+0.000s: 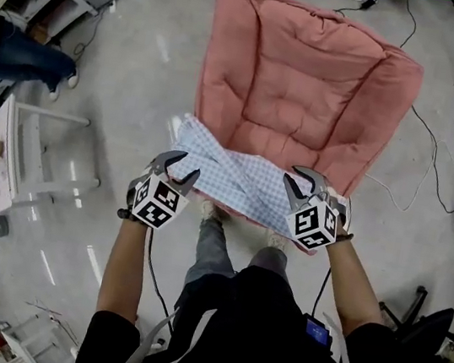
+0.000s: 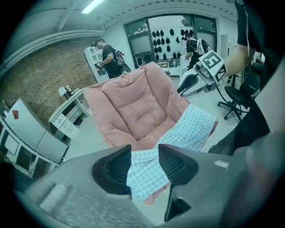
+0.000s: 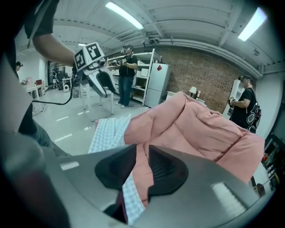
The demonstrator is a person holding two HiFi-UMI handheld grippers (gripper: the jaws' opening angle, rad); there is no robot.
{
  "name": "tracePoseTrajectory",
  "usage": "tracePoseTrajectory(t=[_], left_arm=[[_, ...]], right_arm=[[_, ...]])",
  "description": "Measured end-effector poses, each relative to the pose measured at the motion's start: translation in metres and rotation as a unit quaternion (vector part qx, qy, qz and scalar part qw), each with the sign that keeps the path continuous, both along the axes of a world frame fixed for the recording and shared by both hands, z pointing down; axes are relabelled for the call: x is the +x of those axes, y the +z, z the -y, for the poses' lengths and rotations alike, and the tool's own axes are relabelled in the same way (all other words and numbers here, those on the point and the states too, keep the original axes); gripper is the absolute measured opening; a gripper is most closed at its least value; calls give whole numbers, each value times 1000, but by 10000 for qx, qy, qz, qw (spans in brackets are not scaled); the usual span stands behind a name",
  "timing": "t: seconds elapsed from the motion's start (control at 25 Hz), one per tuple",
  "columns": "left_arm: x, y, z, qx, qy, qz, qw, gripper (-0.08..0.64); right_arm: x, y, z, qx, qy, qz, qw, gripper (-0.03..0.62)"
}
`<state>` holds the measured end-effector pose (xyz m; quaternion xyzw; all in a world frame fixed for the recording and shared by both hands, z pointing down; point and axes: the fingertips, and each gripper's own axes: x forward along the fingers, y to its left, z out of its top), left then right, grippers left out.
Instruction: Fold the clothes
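Observation:
A light blue checked cloth (image 1: 220, 171) lies crumpled across the front edge of a pink padded floor chair (image 1: 302, 86). My left gripper (image 1: 185, 165) hangs over the cloth's left end. In the left gripper view its jaws (image 2: 144, 160) stand apart, and the cloth (image 2: 191, 129) shows below through the gap, untouched by the pads. My right gripper (image 1: 296, 179) is at the cloth's right end. In the right gripper view its jaws (image 3: 142, 164) are nearly together, and a strip of the cloth (image 3: 129, 200) hangs from between them in front of the chair (image 3: 200, 129).
A white table (image 1: 18, 152) stands at the left and a black office chair (image 1: 426, 328) at the lower right. A cable (image 1: 434, 166) runs over the floor right of the pink chair. A person (image 2: 111, 58) stands by the shelves, and another person (image 3: 247, 107) by the brick wall.

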<state>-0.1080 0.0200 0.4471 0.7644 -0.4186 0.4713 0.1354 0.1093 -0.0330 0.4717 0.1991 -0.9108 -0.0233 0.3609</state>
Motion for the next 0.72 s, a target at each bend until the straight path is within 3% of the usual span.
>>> tracePoseTrajectory(t=[0.36, 0.72], left_arm=[[-88, 72, 69, -538, 1047, -207, 9928, 202], [-133, 145, 114, -983, 2353, -22, 9669, 184]], right_arm=[[-95, 56, 10, -508, 870, -279, 9945, 94], [-143, 91, -2, -814, 1814, -531, 9786, 92]])
